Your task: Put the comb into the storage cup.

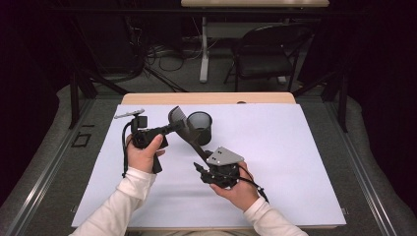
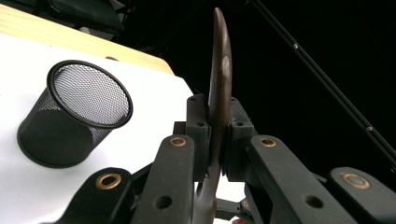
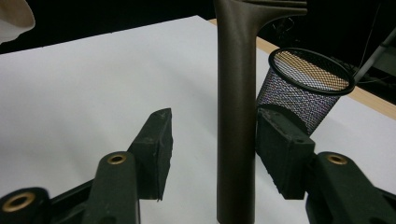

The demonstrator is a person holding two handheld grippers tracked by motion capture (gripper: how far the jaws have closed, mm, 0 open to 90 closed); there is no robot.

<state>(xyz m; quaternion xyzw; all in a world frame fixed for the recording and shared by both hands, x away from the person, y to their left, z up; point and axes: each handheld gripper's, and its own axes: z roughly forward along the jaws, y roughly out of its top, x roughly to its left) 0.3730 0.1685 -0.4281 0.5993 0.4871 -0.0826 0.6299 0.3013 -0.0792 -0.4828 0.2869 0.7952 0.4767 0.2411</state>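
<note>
At table centre, the left gripper (image 1: 173, 127) was clamped on the long dark-brown spatula (image 1: 189, 132) (held aloft), at nine o'clock of the black mesh cup (image 1: 200, 126); the right gripper (image 1: 200, 167) stood parted around its handle.

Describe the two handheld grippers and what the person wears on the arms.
Both arms are in white long sleeves. The left gripper and right gripper are black, with brass-coloured pivot pins on their linkages. A black cable trails from the left one. The right one carries a grey three-cornered plate.
</note>
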